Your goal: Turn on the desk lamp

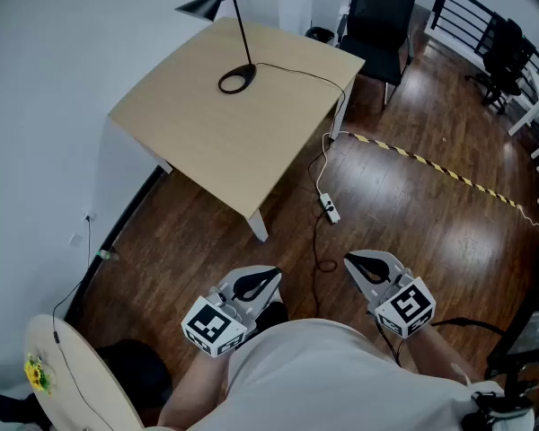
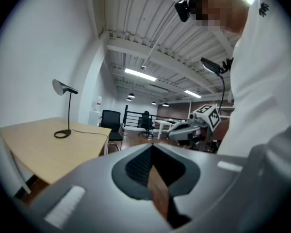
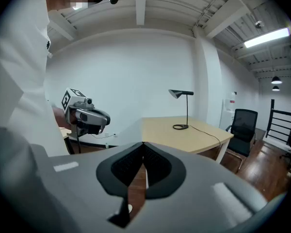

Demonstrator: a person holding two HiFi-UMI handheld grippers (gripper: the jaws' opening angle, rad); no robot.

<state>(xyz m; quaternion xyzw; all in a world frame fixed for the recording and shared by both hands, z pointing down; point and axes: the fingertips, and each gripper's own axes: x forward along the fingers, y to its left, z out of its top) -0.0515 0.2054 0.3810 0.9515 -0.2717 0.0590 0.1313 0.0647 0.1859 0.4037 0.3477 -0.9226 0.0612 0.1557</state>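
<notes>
A black desk lamp with a ring base [image 1: 236, 81] and a cone shade [image 1: 214, 4] stands at the far side of a light wooden desk [image 1: 216, 142]. Its shade looks dark. The lamp [image 2: 63, 110] shows small at the left of the left gripper view, and the lamp [image 3: 183, 109] shows mid-right in the right gripper view. My left gripper [image 1: 271, 277] and right gripper [image 1: 353, 261] are held close to my body, well short of the desk. Both are shut with nothing between the jaws, tips meeting [image 2: 152, 146] [image 3: 143, 143].
The lamp's black cord [image 1: 305, 74] runs over the desk edge down to a white power strip [image 1: 330, 209] on the wood floor. A black office chair [image 1: 377, 21] stands behind the desk. Yellow-black tape [image 1: 431, 164] crosses the floor. A round table [image 1: 81, 375] sits near left.
</notes>
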